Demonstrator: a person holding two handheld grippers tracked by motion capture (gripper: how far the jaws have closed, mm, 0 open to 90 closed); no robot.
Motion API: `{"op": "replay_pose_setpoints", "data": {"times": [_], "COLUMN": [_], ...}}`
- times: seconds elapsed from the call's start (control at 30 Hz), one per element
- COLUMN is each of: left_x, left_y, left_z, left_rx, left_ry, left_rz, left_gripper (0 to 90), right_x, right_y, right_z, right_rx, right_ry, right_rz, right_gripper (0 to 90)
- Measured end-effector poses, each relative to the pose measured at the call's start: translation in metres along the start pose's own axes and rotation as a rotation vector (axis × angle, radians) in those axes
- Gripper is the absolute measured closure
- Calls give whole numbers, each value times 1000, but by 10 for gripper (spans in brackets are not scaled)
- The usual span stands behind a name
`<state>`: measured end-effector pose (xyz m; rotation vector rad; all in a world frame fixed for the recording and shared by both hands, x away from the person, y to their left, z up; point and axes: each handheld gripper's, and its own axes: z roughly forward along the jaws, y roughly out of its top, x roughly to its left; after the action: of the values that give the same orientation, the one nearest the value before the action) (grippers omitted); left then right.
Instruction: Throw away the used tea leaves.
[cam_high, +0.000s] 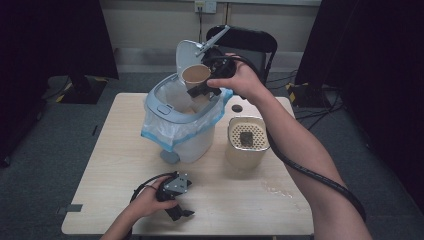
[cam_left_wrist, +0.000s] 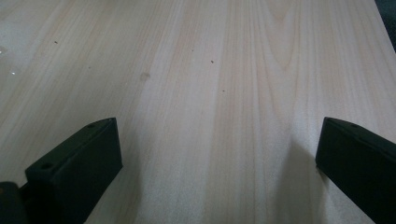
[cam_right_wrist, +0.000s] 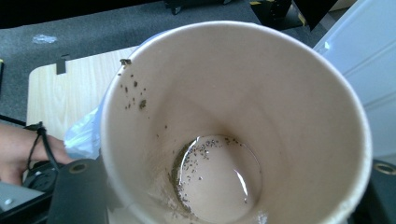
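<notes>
Left gripper (cam_high: 176, 200) at near left of table (cam_high: 110, 150), resting low over bare wood, jaws wide apart, nothing between them. Idle; best kept there, clear of the pour.

Centre: white bin (cam_high: 182, 125) with blue-edged liner bag (cam_high: 155, 135), lid (cam_high: 187, 52) tipped up at the far side.

Above bin mouth, toward its far right rim: paper cup (cam_high: 196, 75) clamped by right gripper (cam_high: 202, 85), jaws pressing the cup wall from both sides (half closed, enough to hold without crushing). In right gripper view, cup (cam_right_wrist: 233, 121) interior with a shallow pool of liquid (cam_right_wrist: 219, 172) and dark specks clinging up the wall.

Cup's long axis tilted, mouth pointing near-left and somewhat up, base toward the hand and away from the liner.

Judged step: emptying dregs into bin. To do well: roll wrist slowly until mouth faces down inside the liner, rim kept within the bag edge, lid avoided. Grip steady, not tighter.

Right: beige perforated container (cam_high: 246, 140), well apart from the pour.
</notes>
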<state>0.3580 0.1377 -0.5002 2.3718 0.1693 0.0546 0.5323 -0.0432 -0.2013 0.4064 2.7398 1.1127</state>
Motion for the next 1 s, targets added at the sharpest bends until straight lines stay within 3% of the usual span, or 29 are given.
{"op": "replay_pose_setpoints", "data": {"times": [0.23, 0.27, 0.37, 0.83, 1.0], "left_x": [0, 0, 0, 0, 0], "left_y": [-1, -1, -1, 0, 0], "left_z": [2, 1, 2, 1, 2], "left_rx": [-35, -11, -29, -23, -25], "left_ry": [-11, -1, -10, -4, -11], "left_rz": [-3, 3, -3, -3, 1], "left_gripper": [0, 0, 0, 0, 0], "right_x": [-6, -6, -8, -15, -11], "right_y": [1, 1, 1, 3, 6], "right_z": [14, 16, 21, 43, 48], "right_rx": [2, 4, 5, 24, 35], "right_ry": [-7, -7, -7, -12, -11], "right_rz": [7, 9, 9, 7, -8], "right_gripper": [271, 271, 271, 262, 161]}}
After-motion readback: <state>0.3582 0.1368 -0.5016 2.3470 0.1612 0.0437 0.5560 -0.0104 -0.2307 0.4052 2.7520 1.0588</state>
